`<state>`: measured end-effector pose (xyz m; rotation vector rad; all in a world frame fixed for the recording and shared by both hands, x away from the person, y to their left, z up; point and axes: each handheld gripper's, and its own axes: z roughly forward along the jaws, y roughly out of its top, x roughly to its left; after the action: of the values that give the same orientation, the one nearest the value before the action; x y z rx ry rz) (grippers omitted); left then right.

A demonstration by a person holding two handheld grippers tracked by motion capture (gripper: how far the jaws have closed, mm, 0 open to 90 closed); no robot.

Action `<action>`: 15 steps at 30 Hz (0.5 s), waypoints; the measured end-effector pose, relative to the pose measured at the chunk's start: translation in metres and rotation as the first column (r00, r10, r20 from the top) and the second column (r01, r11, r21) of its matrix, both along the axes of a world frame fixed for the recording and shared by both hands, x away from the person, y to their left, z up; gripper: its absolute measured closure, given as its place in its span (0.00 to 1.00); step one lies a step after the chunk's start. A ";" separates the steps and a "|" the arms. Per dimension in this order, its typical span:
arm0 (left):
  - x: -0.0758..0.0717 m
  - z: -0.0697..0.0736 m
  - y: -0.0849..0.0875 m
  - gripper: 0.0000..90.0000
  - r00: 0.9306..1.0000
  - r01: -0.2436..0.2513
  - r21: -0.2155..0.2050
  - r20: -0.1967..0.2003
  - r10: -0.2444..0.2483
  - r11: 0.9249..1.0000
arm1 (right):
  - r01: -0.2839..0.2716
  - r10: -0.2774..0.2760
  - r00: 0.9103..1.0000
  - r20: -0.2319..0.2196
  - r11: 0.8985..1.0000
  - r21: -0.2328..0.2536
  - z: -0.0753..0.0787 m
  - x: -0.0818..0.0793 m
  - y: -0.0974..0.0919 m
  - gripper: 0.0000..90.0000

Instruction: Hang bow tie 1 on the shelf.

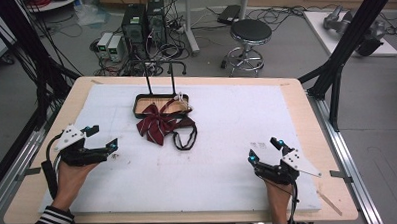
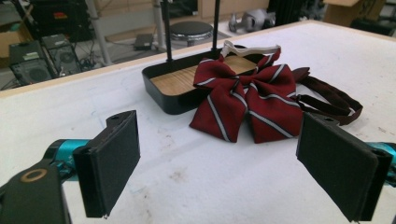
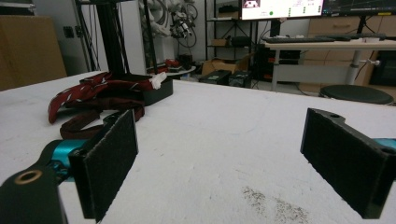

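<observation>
Striped dark-red fabric bow tie (image 1: pixel 158 124) lies draped over the front rim of the shallow black metal tray with a wooden floor (image 1: pixel 144 100), half in, half on the white table pad (image 1: pixel 227 141), its dark strap (image 1: pixel 185 137) trailing alongside. Left gripper (image 1: pixel 101 137) and right gripper (image 1: pixel 262 149) hover well apart from it, jaws wide, holding nothing.

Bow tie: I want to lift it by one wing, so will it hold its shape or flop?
Probably flops: the bow tie is soft striped cloth, draped half over the tray rim. Its dark strap lies in loose loops and would likely trail. It looks light, so it should slide easily.
</observation>
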<state>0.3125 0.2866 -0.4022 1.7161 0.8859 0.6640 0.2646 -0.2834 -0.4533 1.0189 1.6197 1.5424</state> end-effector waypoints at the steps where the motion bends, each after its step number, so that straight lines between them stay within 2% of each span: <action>1: 0.002 0.003 -0.003 0.15 1.000 0.008 0.006 -0.006 -0.008 1.000 | 0.001 -0.001 1.000 0.002 1.000 -0.002 0.000 0.000 0.000 0.11; 8: 0.021 0.015 -0.023 0.16 0.996 0.058 0.061 -0.072 -0.054 0.996 | -0.001 0.001 1.000 0.000 1.000 0.000 0.000 0.000 0.000 0.11; 15: 0.038 0.021 -0.038 0.16 0.990 0.073 0.093 -0.124 -0.061 0.993 | -0.001 0.001 1.000 0.001 1.000 0.002 0.000 0.000 0.000 0.11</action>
<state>0.3508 0.2483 -0.3809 1.8807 0.8876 0.5713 0.2650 -0.2837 -0.4533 1.0189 1.6180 1.5454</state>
